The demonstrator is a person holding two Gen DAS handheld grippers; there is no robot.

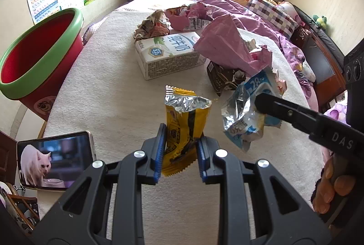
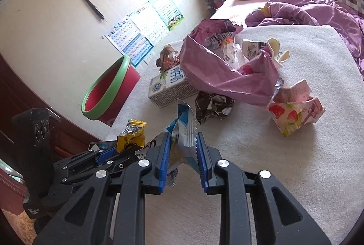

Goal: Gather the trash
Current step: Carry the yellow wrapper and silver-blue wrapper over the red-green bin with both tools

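A: Closest in, what does each gripper have?

B: The left gripper (image 1: 179,151) has its fingers (image 1: 159,154) closed narrow on the lower part of a yellow snack wrapper (image 1: 185,122), which stands up between them with its torn silver mouth open on top. The right gripper (image 2: 182,154) pinches a crumpled blue-and-white wrapper (image 2: 185,129) the same way; both wrappers are lifted above the bed (image 1: 109,95).

A: And beside them?

B: A phone (image 1: 56,159) showing a white cat sits low on the left. A red bin with a green rim (image 1: 38,56) stands just off the bed's left edge.

A: Farther out?

B: More trash lies on the cream bed cover: a dark crumpled carton (image 2: 212,107), a white milk carton (image 1: 168,54) on its side, a strawberry-print carton (image 2: 295,113), and a big torn pink bag (image 2: 227,72) with scraps inside. Past that, a purple quilt (image 2: 314,11) is bunched toward the window.
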